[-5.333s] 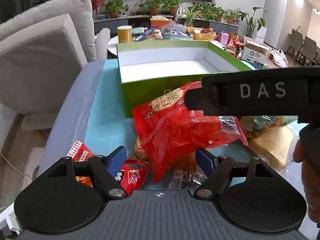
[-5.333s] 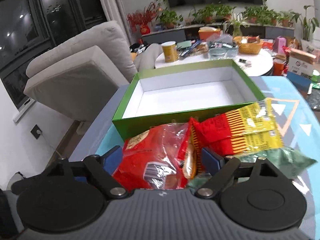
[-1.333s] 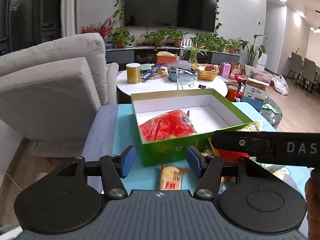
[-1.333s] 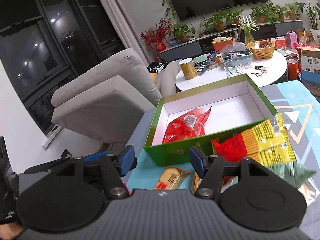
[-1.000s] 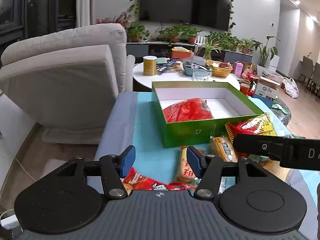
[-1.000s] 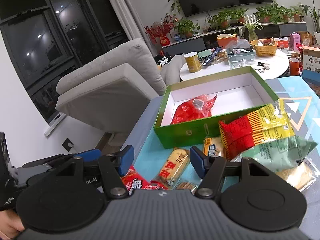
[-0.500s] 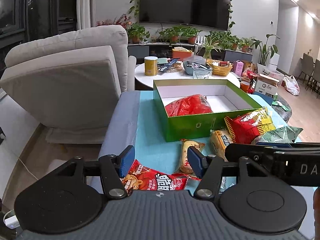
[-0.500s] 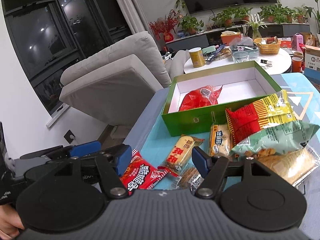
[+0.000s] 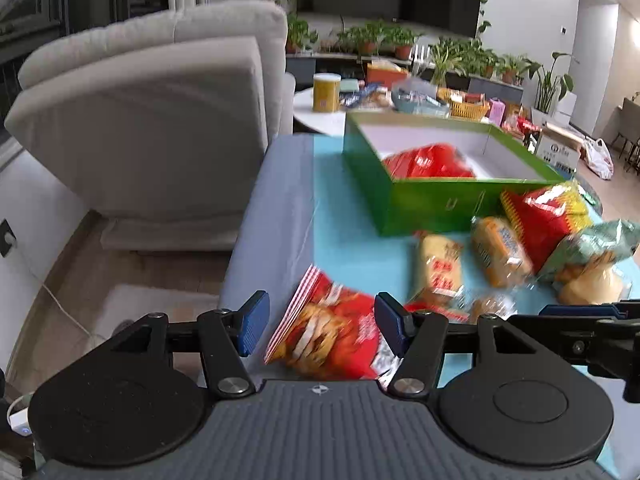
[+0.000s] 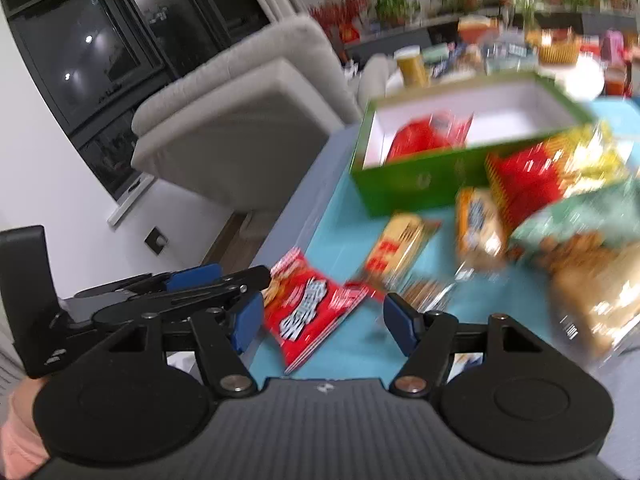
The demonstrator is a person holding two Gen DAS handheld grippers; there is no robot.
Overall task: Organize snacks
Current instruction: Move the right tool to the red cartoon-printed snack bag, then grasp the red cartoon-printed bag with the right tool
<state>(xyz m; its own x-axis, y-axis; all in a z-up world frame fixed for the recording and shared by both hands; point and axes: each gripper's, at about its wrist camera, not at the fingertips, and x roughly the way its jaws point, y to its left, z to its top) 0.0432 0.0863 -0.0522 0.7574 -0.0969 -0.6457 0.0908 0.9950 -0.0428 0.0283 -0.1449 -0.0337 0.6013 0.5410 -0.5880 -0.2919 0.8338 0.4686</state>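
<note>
Gripping the red snack packet (image 9: 328, 332) calls for care: it lies flat at the near table edge, light, crinkly, probably slippery. Pinch a sealed end. Left gripper (image 9: 320, 326) and right gripper (image 10: 322, 322) stand spread, empty. Destination: green box (image 9: 436, 200).

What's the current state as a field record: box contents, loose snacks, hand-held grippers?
box: green box, open, white inside
in box: one red snack bag
loose on the teal mat: red chip packet nearest; two yellow wrapped cakes, red-yellow bag, green bag farther right
left hand-held gripper: open, empty, chip packet seen between its fingers
right hand-held gripper: open, empty
</note>
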